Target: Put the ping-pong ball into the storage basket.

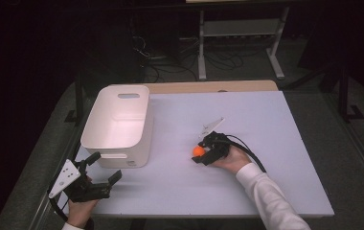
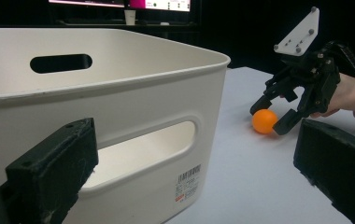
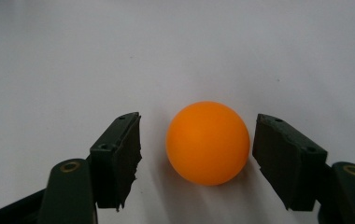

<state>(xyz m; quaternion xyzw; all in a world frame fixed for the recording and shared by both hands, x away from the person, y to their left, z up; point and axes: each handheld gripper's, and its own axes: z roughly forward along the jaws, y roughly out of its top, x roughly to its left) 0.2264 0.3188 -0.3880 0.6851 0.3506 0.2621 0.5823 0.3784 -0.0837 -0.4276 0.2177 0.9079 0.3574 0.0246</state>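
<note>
I see a smooth, matte orange ball [image 3: 208, 143] lying on the pale lilac tabletop [image 1: 247, 120], between the spread black jaws of my right gripper [image 1: 205, 152], neither pad touching it. A glossy white rounded plastic bin [image 1: 118, 123] with slot handles stands to its left. My left gripper [image 1: 104, 170] rests low at the table's near-left corner, jaws parted, empty.

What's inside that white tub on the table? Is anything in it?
From the high view, the white tub looks empty: its bare floor and inner walls show. The strip just behind its near wall is hidden. The orange ball lies outside on the table, between the right gripper's open jaws.
</note>
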